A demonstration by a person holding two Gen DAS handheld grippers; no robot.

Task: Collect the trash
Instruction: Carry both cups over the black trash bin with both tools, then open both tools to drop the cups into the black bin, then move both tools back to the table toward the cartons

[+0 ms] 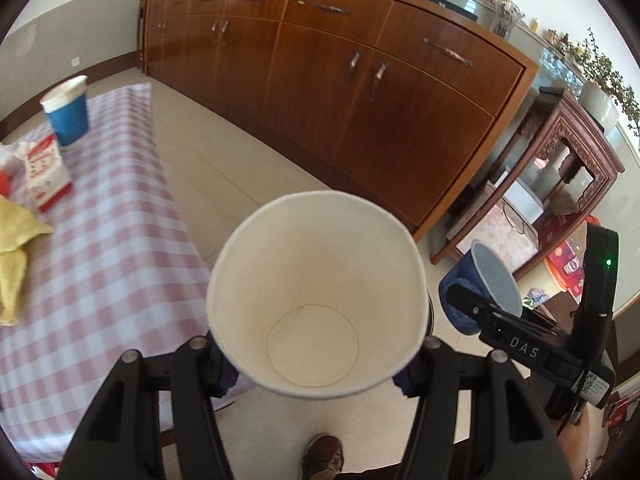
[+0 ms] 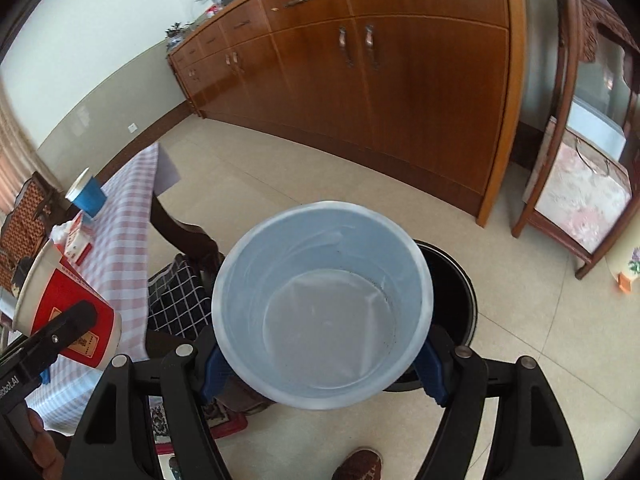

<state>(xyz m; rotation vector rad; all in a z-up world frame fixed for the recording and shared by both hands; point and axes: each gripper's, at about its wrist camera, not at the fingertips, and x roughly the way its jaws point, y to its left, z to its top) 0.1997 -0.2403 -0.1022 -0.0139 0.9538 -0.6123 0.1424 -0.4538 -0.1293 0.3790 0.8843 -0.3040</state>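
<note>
My left gripper [image 1: 316, 364] is shut on a red and white paper cup [image 1: 316, 296], mouth towards the camera, held above the floor beside the table; the cup also shows in the right wrist view [image 2: 66, 316]. My right gripper [image 2: 322, 364] is shut on a blue paper cup [image 2: 322, 304], held just above a black trash bin [image 2: 452, 300] on the floor; this cup also shows in the left wrist view [image 1: 480, 288]. Another blue cup [image 1: 66, 110] stands on the checked table [image 1: 112, 260], next to a red and white carton [image 1: 46, 174].
A yellow cloth [image 1: 14, 248] lies on the table's left. A long wooden sideboard [image 1: 340, 80] runs along the wall, with a carved side table [image 1: 560, 184] to its right. A chair with a checked cushion [image 2: 180, 292] stands by the table. My shoe [image 1: 324, 456] is on the tiled floor.
</note>
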